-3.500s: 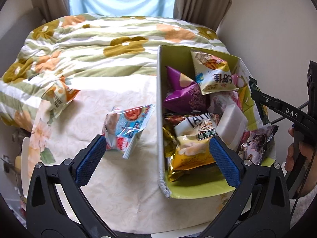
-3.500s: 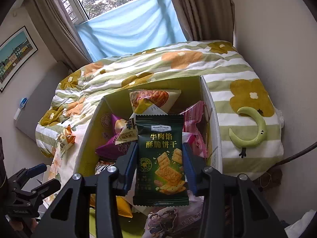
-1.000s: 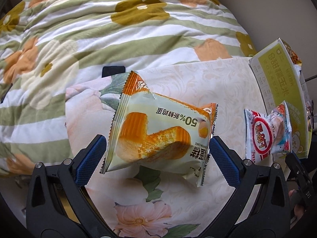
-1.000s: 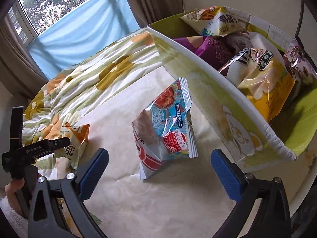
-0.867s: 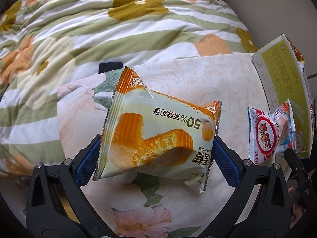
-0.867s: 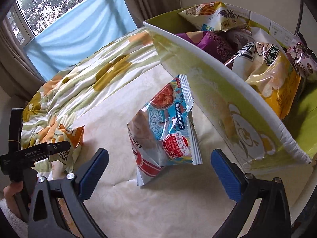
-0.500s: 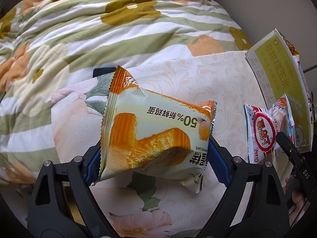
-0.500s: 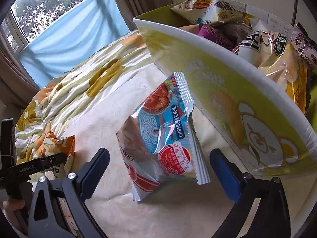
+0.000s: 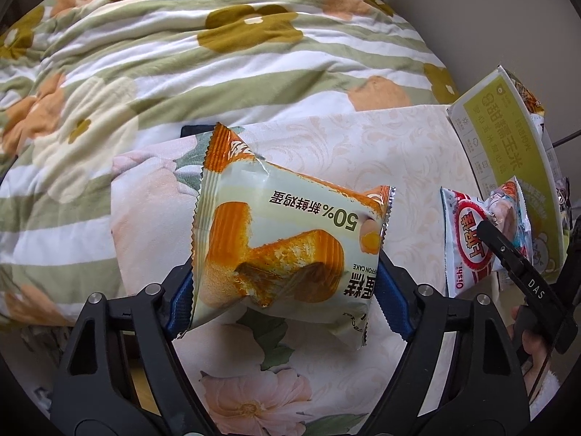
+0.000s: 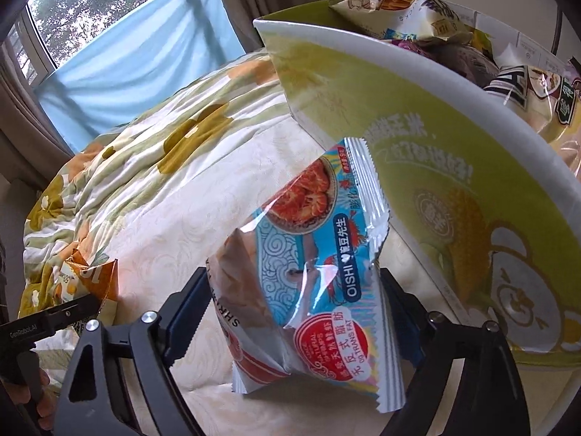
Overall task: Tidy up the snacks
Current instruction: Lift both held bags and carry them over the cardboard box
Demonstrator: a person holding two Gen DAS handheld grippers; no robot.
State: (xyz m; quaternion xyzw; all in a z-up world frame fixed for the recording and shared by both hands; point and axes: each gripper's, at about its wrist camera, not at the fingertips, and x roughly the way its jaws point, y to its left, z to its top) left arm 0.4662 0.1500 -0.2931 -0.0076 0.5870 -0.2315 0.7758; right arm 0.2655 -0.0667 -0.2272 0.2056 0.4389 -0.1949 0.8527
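My left gripper (image 9: 283, 298) is shut on an orange and pale green chiffon cake packet (image 9: 283, 247), holding it just above the floral cloth (image 9: 345, 156). My right gripper (image 10: 297, 312) is shut on a blue Oishi shrimp cracker bag (image 10: 312, 254) beside the yellow-green snack box (image 10: 454, 196). The cracker bag (image 9: 479, 239) and the box (image 9: 508, 134) also show at the right of the left wrist view. The cake packet (image 10: 90, 279) shows at the left of the right wrist view.
The box holds several snack packets (image 10: 417, 7). A striped flowered quilt (image 9: 181, 54) lies behind the cloth. A window with a blue curtain (image 10: 127, 61) is at the back. A wall (image 9: 490, 11) stands to the right.
Both grippers have closed from wide open: the left onto the cake packet, the right onto the shrimp cracker bag. The right gripper moved closer to the bag and box.
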